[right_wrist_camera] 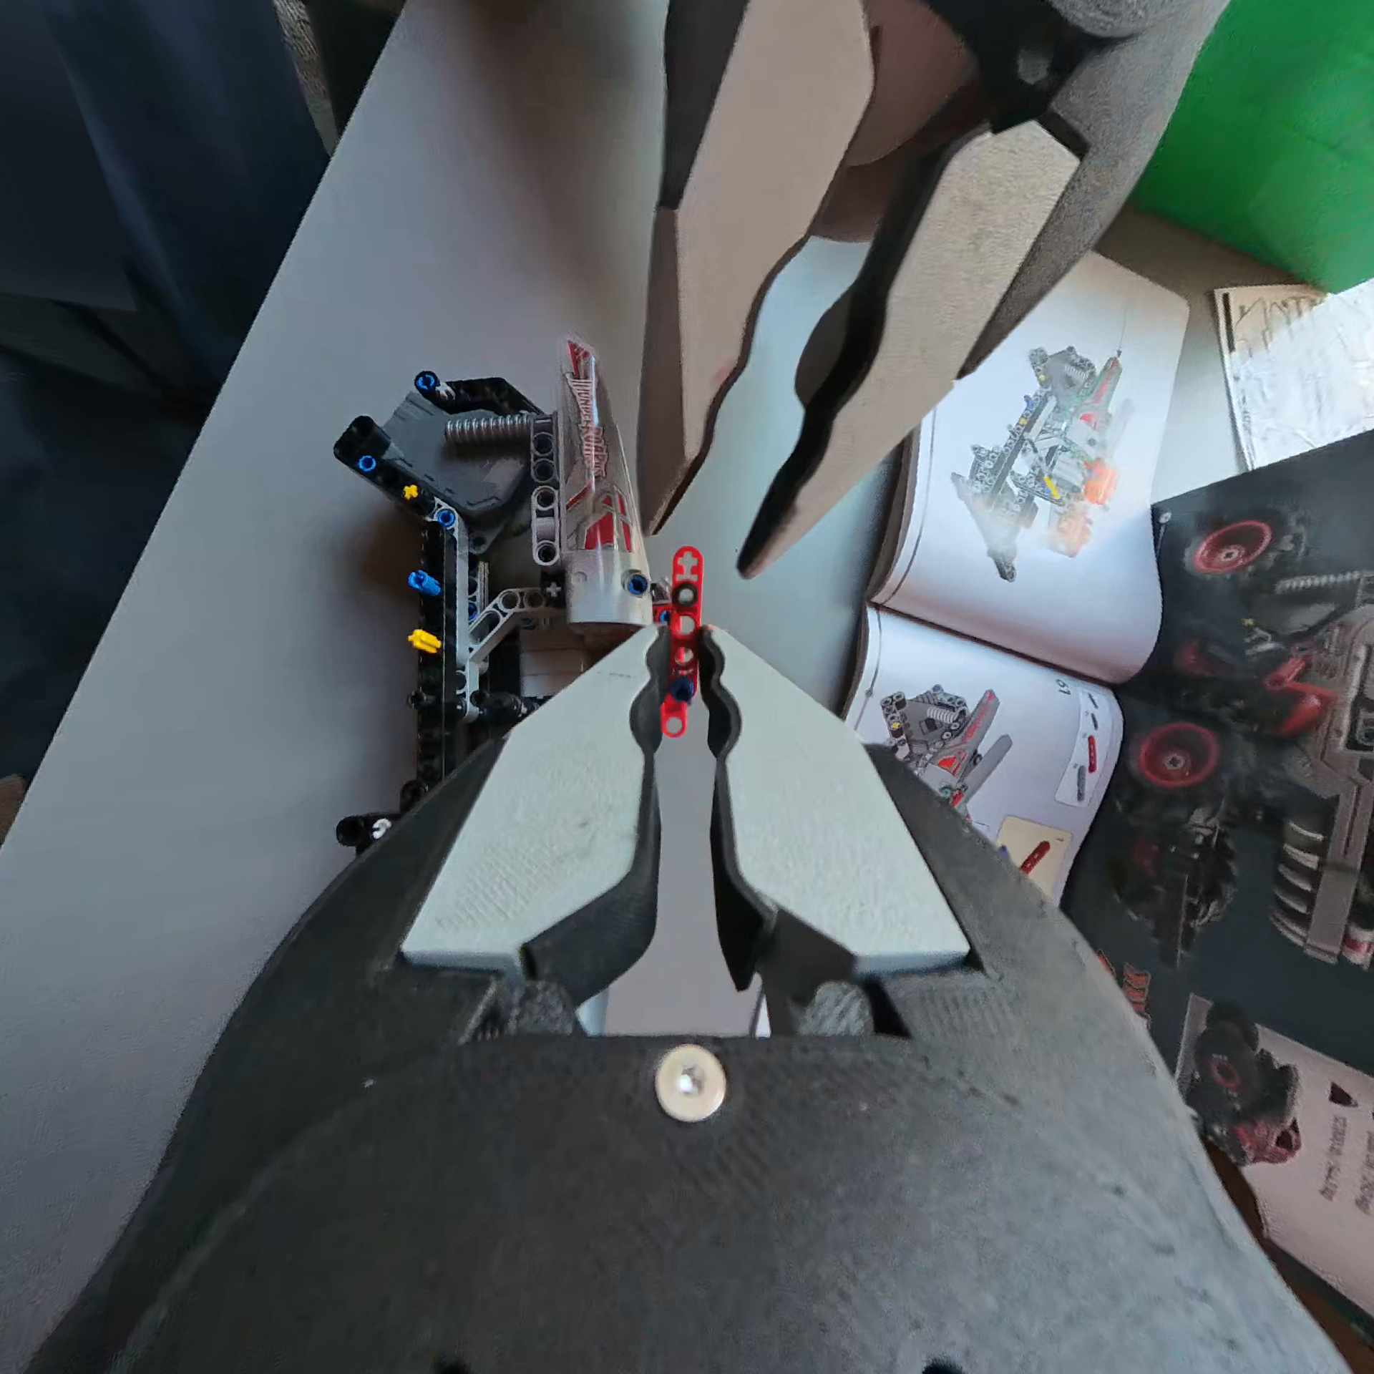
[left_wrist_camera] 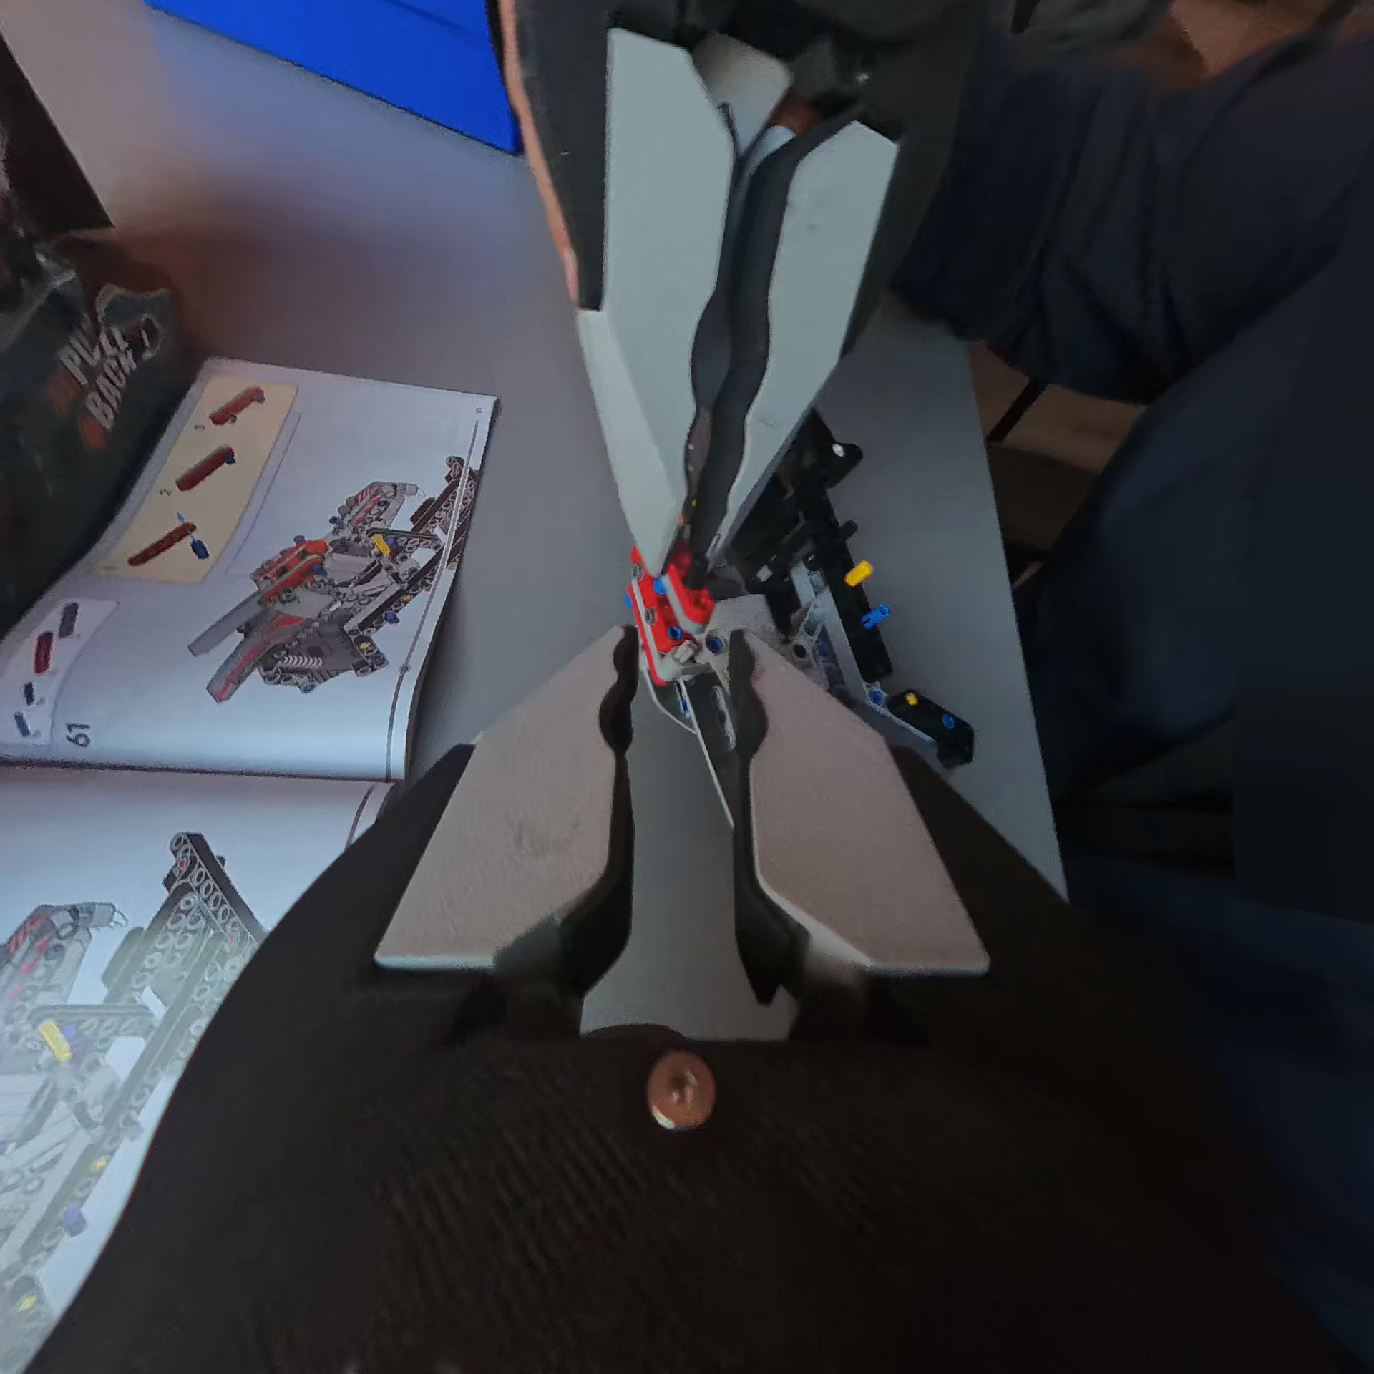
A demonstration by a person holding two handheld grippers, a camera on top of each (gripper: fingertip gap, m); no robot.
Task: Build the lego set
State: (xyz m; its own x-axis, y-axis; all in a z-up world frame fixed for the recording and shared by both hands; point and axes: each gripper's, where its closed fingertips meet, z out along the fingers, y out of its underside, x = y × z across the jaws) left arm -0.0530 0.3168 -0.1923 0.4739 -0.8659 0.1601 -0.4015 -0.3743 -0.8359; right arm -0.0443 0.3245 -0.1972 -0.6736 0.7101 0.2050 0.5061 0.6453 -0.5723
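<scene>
A thin red lego beam [right_wrist_camera: 685, 595] with a dark blue pin stands upright between the right gripper's fingers. My right gripper [right_wrist_camera: 684, 632] is shut on it and holds it beside the grey curved panel [right_wrist_camera: 595, 505] of the half-built black and grey lego model [right_wrist_camera: 461, 520] on the table. In the left wrist view the right gripper [left_wrist_camera: 688, 550] comes down from above with the red beam [left_wrist_camera: 669, 602] at the model's [left_wrist_camera: 818, 580] near end. My left gripper [left_wrist_camera: 680, 647] is open and empty, its tips either side of the red beam. It also shows in the right wrist view [right_wrist_camera: 699, 546].
The open instruction booklet [left_wrist_camera: 260, 558] lies left of the grippers and also shows in the right wrist view [right_wrist_camera: 1041, 483]. The set's dark box [right_wrist_camera: 1264, 706] lies beyond it. A blue object [left_wrist_camera: 372, 52] and a green object [right_wrist_camera: 1279, 134] stand at the back. The table edge [left_wrist_camera: 1018, 669] runs just past the model. My two grippers' fingertips are within a few centimetres of each other.
</scene>
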